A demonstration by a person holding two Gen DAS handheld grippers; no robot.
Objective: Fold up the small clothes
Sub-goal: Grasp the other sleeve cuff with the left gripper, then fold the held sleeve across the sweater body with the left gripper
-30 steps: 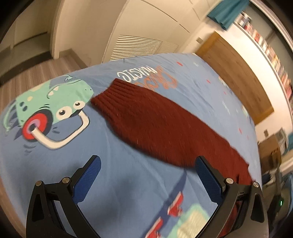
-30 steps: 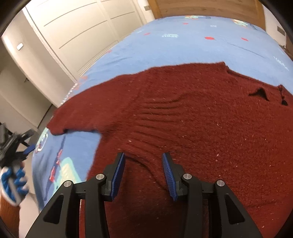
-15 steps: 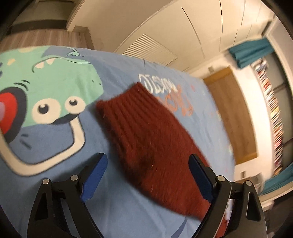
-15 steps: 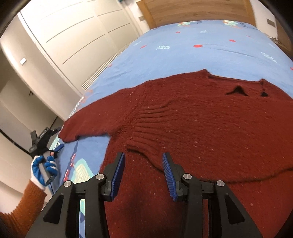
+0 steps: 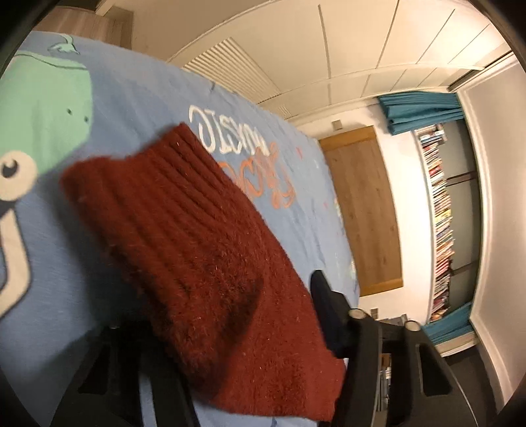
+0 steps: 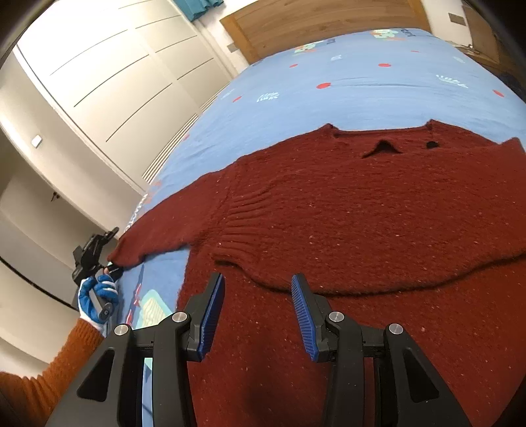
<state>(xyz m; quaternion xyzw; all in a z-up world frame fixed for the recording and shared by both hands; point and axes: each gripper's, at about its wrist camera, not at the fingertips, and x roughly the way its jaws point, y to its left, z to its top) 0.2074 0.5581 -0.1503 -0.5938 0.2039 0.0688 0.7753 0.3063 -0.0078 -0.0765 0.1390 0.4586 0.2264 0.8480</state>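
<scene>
Where sweater (image 6: pixel 345 213) lies, blue bedsheet (image 6: pixel 361 85), cream wardrobe (image 6: pixel 115 75)

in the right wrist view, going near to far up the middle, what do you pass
right gripper with ribbed blue pads → folded-up ribbed hem of the dark red knitted sweater → its neckline → light blue printed bedsheet → wooden headboard

A bed (image 6: pixel 361 82) covered by a light blue cartoon-printed sheet with red dots carries a dark red knitted sweater (image 6: pixel 361 203) spread flat across its near half, one ribbed sleeve (image 5: pixel 184 210) stretching left beside a green cartoon figure (image 5: pixel 42 108).
</scene>
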